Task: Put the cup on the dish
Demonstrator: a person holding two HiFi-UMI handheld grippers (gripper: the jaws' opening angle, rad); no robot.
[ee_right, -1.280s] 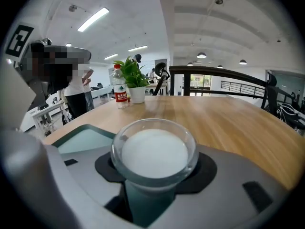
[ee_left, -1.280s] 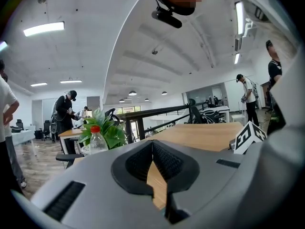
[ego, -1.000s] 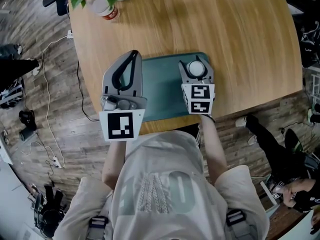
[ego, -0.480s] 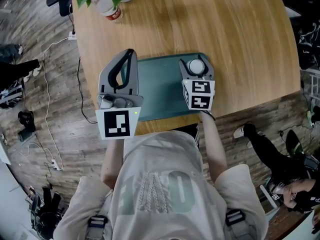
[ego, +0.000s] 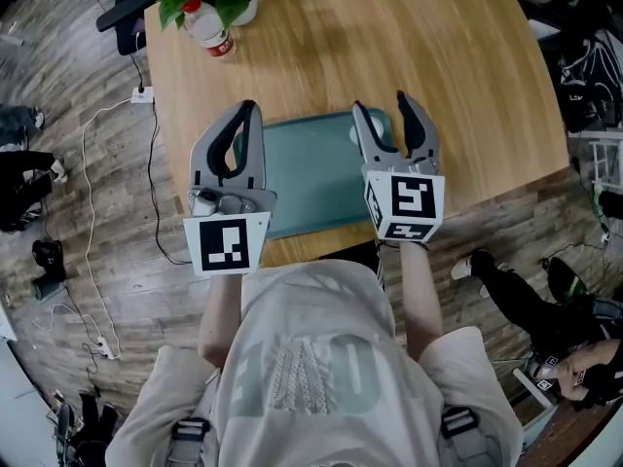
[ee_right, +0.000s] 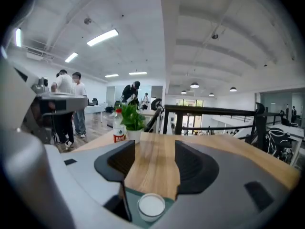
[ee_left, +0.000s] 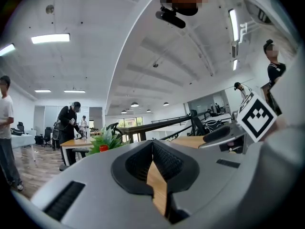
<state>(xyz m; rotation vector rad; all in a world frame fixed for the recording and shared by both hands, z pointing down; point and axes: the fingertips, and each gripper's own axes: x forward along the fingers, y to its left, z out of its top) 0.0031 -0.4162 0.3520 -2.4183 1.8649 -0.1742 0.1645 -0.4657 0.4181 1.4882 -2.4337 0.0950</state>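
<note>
The cup (ee_right: 151,206) is standing on the dish (ego: 302,178), at its far right corner. The right gripper (ego: 381,103) is hovering above it, its jaws just opened wide and empty. The left gripper (ego: 249,108) is closed on nothing. The cup is probably light, rigid and easily tipped, so grasp it across the sidewall.

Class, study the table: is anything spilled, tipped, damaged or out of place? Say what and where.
Nothing stands out. The white cup stands upright on the teal dish, with no spill showing around it. The bottle and potted plant stand upright at the table's far corner.
</note>
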